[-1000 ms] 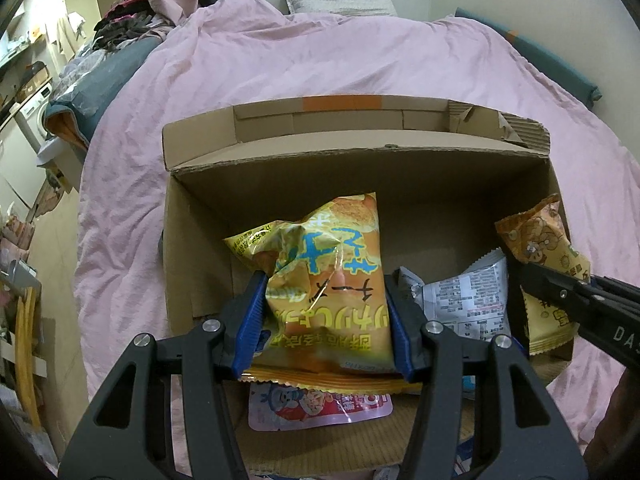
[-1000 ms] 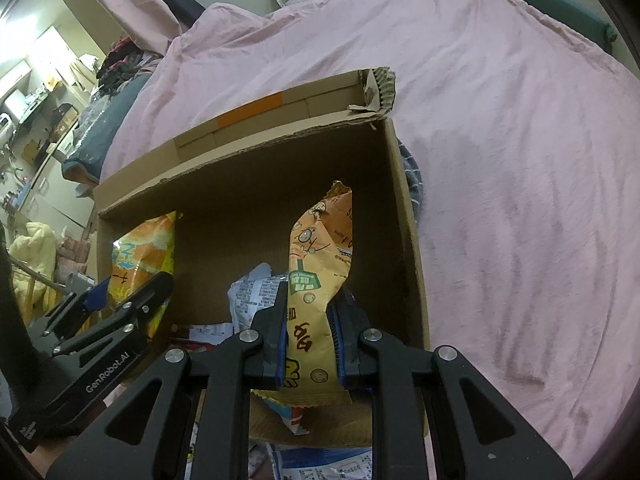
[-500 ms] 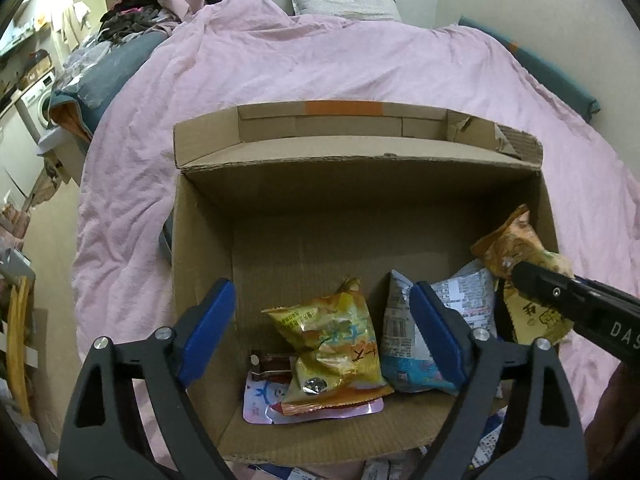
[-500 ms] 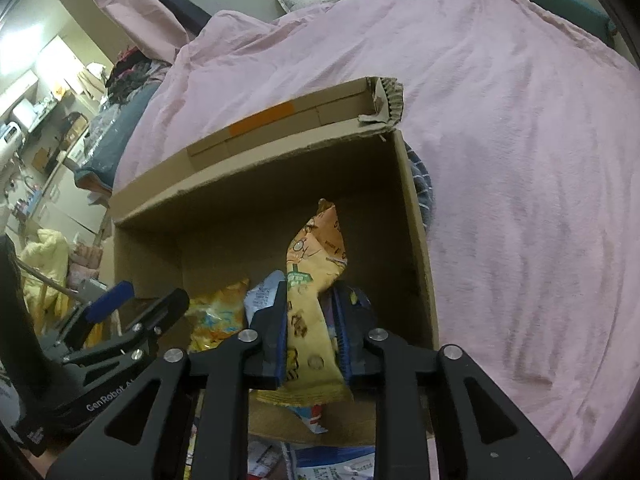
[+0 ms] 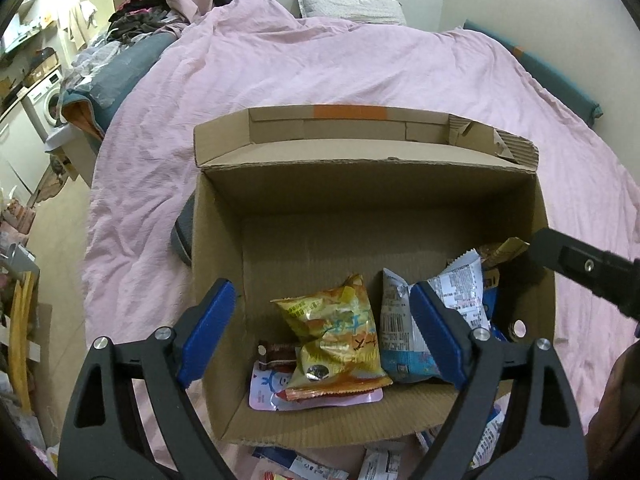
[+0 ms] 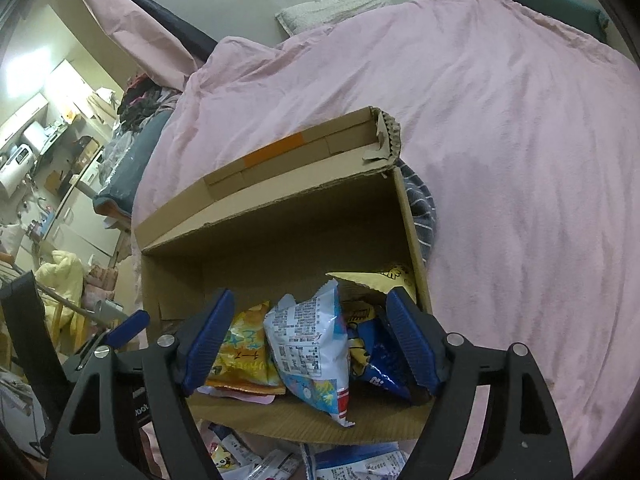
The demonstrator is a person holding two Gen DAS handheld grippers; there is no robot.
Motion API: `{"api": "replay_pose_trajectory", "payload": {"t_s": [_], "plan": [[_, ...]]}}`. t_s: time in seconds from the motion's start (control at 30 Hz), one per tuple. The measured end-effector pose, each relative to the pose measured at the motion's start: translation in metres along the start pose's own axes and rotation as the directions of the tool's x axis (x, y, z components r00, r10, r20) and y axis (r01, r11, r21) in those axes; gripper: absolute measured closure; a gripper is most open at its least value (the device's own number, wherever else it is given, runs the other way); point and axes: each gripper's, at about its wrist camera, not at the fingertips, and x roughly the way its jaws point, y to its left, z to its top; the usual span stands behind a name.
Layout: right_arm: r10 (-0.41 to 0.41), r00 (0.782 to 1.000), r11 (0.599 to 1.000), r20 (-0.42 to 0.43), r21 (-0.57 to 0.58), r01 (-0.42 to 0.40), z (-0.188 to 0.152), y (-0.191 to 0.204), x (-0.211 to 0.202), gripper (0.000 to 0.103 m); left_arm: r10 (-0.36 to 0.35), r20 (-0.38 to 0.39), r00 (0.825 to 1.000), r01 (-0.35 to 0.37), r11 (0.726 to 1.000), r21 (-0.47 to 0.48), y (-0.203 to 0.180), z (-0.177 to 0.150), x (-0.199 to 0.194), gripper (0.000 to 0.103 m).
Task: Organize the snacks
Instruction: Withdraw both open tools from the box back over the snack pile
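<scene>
An open cardboard box (image 5: 216, 248) (image 6: 410, 216) stands on the pink bed. Inside lie a yellow chip bag (image 5: 340, 332) (image 6: 244, 356), a white-and-blue bag (image 5: 400, 336) (image 6: 308, 340), a pink pouch (image 5: 268, 388), a small brown bar (image 5: 280, 350) and an orange cartoon bag (image 5: 500, 250) (image 6: 376, 278) at the right wall. My left gripper (image 5: 320, 332) hangs open above the yellow bag, touching nothing. My right gripper (image 6: 310, 336) is opening over the box's right end; the bags sit below its jaws, free of the pads. A dark blue bag (image 6: 380, 364) lies under its right finger.
More snack packets (image 6: 352, 464) (image 5: 320, 468) lie on the bed in front of the box. A striped grey cloth (image 6: 422, 208) is tucked against the box's right side. Pink duvet (image 5: 360, 60) spreads all around; cluttered furniture (image 5: 44, 92) stands at the left.
The left gripper opened and the yellow chip bag dropped onto the box floor. The right gripper then opened and the orange cartoon bag fell against the box's right wall.
</scene>
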Motion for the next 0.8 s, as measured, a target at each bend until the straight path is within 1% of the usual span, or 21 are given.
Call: {"api": "replay_pose_trajectory", "payload": {"t_s": [0.3,0.47,0.53,0.63,0.67,0.73,0.77,0.8], "plan": [[0.014,1.0,1.0,0.013,-0.013,-0.014,-0.003,0.008,-0.011,0.022,0.02,0.022,1.0,-0.02,1.0,0.001,0.009,-0.01,-0.025,0.016],[0.005,1.0,1.0,0.024,-0.028,-0.004,-0.009,0.013,-0.019,0.022,0.025,0.036,0.999,-0.024,0.999,-0.023,0.02,-0.015,-0.041,0.016],[0.004,1.0,1.0,0.027,-0.031,-0.003,-0.012,0.014,-0.022,0.022,0.026,0.073,0.997,-0.024,1.0,-0.018,0.023,-0.016,-0.054,0.016],[0.002,0.999,0.999,0.034,-0.034,-0.001,-0.017,0.017,-0.029,0.022,0.054,0.137,0.989,-0.051,0.998,-0.022,0.029,-0.02,-0.072,0.016],[0.0,0.999,0.999,0.038,-0.035,0.001,-0.018,0.017,-0.031,0.022,0.06,0.146,0.987,-0.057,0.998,-0.029,0.031,-0.021,-0.076,0.016],[-0.024,0.998,0.999,0.051,-0.04,0.026,-0.022,0.019,-0.037,0.022,0.072,0.147,0.986,-0.065,0.997,-0.049,0.037,-0.024,-0.082,0.008],[-0.04,0.998,0.998,0.057,-0.043,0.042,-0.025,0.019,-0.04,0.021,0.087,0.153,0.984,-0.079,0.995,-0.057,0.039,-0.026,-0.085,0.007],[-0.045,0.997,0.998,0.06,-0.05,0.048,-0.027,0.02,-0.043,0.017,0.095,0.159,0.983,-0.087,0.995,-0.055,0.04,-0.027,-0.088,0.007]]}}
